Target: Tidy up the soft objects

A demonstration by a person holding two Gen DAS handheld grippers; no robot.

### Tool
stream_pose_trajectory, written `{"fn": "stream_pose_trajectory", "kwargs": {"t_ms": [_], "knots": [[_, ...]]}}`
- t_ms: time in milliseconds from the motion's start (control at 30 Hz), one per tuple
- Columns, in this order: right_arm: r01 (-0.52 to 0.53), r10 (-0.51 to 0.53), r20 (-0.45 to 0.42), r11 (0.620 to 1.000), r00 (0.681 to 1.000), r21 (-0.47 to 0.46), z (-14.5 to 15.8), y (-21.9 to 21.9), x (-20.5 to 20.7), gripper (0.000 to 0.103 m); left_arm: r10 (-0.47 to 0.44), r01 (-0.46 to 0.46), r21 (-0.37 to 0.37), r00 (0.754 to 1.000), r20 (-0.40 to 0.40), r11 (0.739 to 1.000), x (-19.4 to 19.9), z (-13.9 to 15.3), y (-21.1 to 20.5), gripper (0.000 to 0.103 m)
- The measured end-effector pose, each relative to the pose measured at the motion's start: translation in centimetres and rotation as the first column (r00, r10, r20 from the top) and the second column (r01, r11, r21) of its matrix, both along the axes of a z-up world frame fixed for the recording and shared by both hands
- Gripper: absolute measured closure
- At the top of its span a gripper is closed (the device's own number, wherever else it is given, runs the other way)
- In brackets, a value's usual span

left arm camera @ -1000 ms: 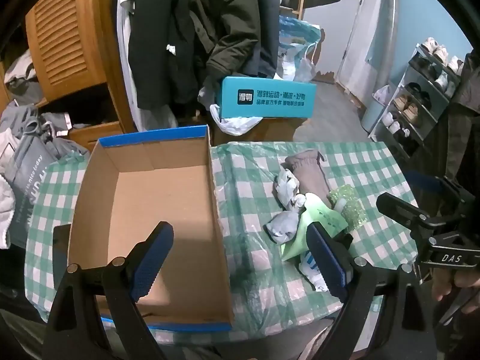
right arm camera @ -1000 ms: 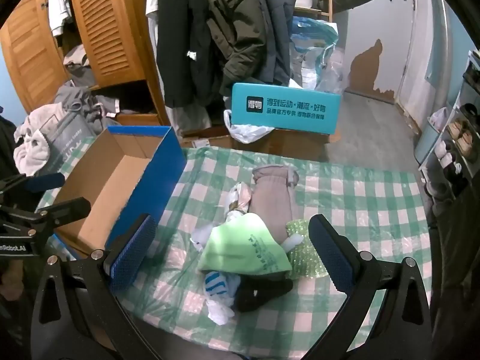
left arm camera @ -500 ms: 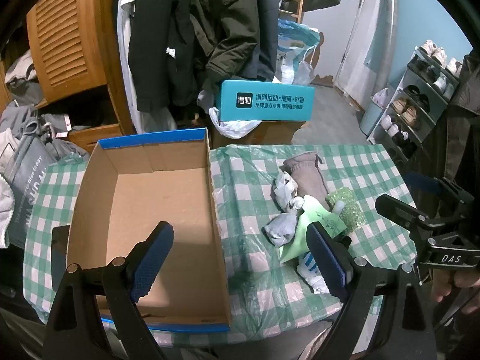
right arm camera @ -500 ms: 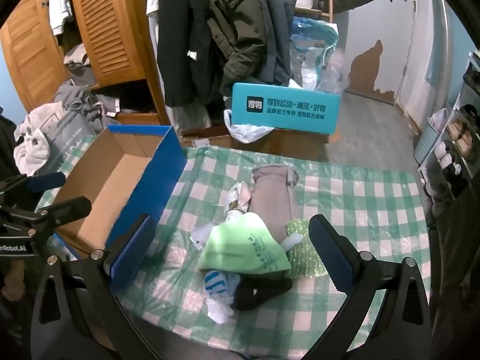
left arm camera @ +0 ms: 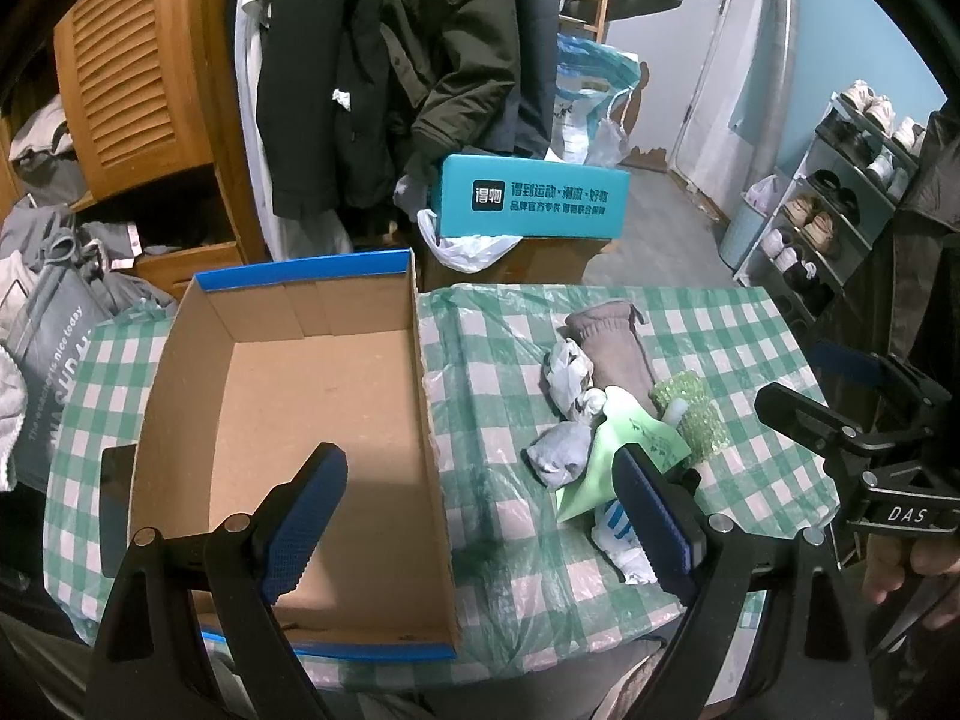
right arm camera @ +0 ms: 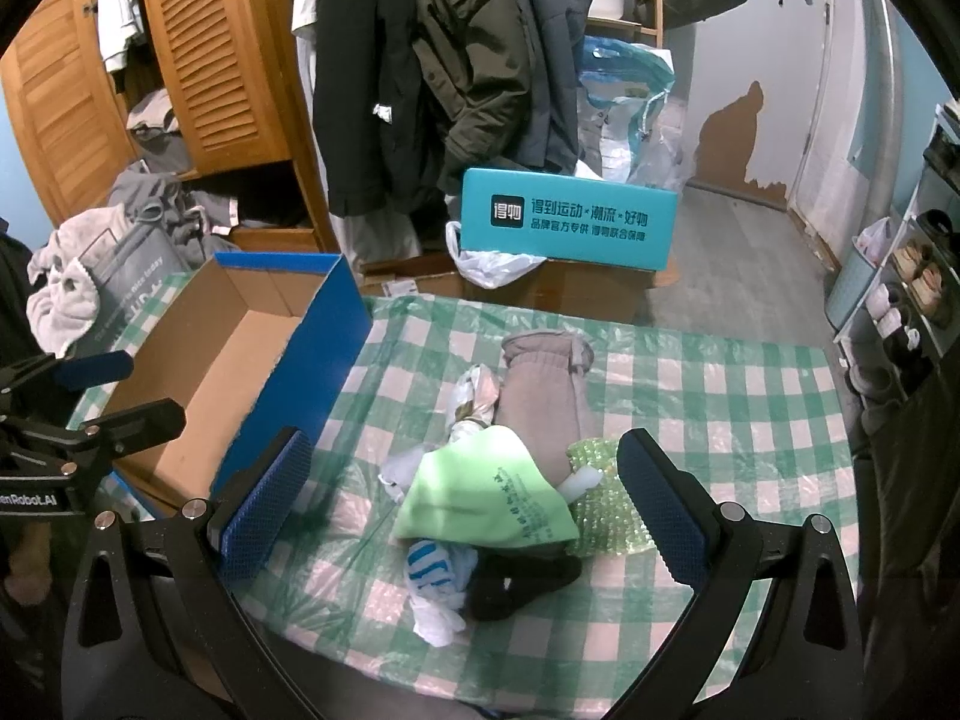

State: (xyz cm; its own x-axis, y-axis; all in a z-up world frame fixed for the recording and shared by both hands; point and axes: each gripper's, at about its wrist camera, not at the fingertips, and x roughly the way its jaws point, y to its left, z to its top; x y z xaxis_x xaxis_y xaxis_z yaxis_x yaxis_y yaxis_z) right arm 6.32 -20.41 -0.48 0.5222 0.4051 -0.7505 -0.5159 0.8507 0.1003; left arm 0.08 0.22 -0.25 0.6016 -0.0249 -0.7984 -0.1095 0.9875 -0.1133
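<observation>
A heap of soft things lies on the green checked table (right arm camera: pixel 720 396): a brown-grey sock (right arm camera: pixel 543 390), a light green bag (right arm camera: pixel 480 498), a black sock (right arm camera: pixel 516 585), a white-and-blue bag (right arm camera: pixel 435 588) and green bubble wrap (right arm camera: pixel 600 516). My right gripper (right arm camera: pixel 462 510) hangs open above the heap, holding nothing. An open cardboard box (left arm camera: pixel 288 420) with blue rims stands on the table's left, empty. My left gripper (left arm camera: pixel 474 516) is open over the box's right wall. The same heap shows to its right, with the brown-grey sock (left arm camera: pixel 612 348) and green bag (left arm camera: pixel 624 450).
A teal box (right arm camera: pixel 570 228) stands behind the table with a white plastic bag (right arm camera: pixel 492 261). Coats (right arm camera: pixel 456 60) hang at the back beside a wooden louvred wardrobe (right arm camera: pixel 204 60). A shoe rack (left arm camera: pixel 840 192) is on the right; clothes (right arm camera: pixel 66 276) are piled on the left.
The left wrist view has drifted slightly, so the box and heap sit a little lower and to the left. Both grippers stay open and the heap is untouched.
</observation>
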Motion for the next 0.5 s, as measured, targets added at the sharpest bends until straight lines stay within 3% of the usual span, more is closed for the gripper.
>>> {"fn": "stream_pose_trajectory", "kwargs": {"t_ms": [500], "knots": [[0.001, -0.001, 0.001, 1.0, 1.0, -0.001, 0.11, -0.11, -0.01, 0.002, -0.006, 0.006, 0.002, 1.0, -0.002, 1.0, -0.55, -0.39, -0.59, 0.012]]}}
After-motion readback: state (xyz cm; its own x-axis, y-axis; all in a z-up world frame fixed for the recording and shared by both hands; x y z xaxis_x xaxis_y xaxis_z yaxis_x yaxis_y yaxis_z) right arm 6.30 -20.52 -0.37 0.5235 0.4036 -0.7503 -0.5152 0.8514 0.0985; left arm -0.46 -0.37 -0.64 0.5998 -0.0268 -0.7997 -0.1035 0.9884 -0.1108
